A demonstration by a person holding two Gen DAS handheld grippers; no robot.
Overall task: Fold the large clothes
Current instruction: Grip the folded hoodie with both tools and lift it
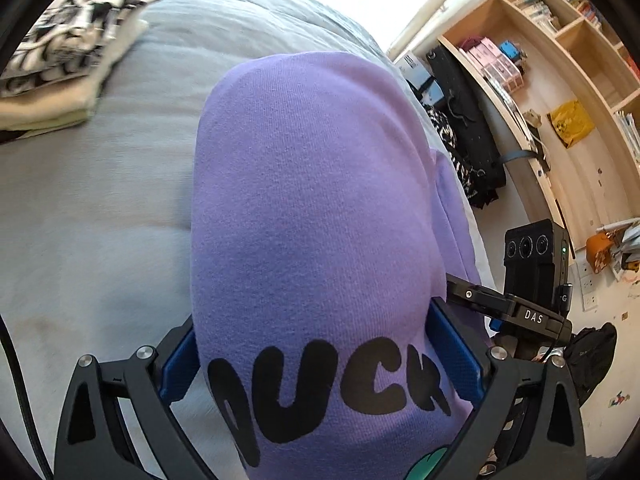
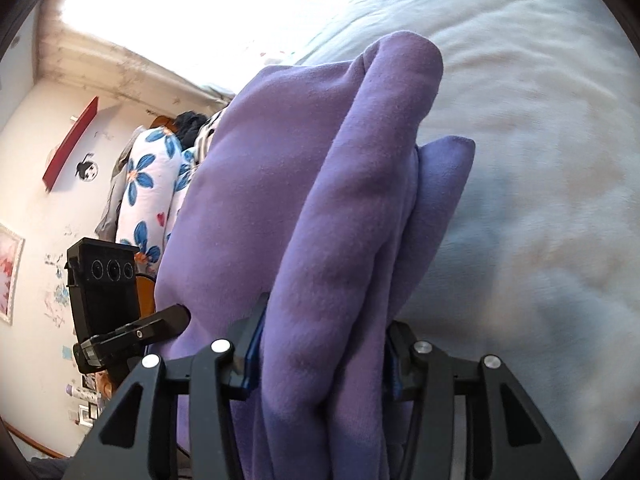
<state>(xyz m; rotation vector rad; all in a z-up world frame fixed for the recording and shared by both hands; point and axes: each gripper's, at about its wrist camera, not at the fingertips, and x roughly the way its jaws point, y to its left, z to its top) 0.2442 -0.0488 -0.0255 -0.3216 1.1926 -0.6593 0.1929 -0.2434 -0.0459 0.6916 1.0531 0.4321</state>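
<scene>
A folded purple sweatshirt point(image 1: 304, 200) with black printed letters fills the left wrist view. My left gripper point(image 1: 320, 360) is shut on a thick bundle of it, blue pads on both sides. It hangs over the pale grey bed point(image 1: 100, 208). In the right wrist view the same purple sweatshirt point(image 2: 328, 220) lies in thick folds between the fingers. My right gripper point(image 2: 324, 352) is shut on these folds above the bed point(image 2: 540, 160). The other gripper's camera block point(image 1: 536, 264) shows at the right of the left wrist view.
A stack of folded clothes point(image 1: 60, 60), black-and-white on cream, lies on the bed at the far left. A wooden bookshelf point(image 1: 568, 60) and dark bags point(image 1: 464, 120) stand beside the bed. A floral-print garment point(image 2: 152, 184) hangs by the wall.
</scene>
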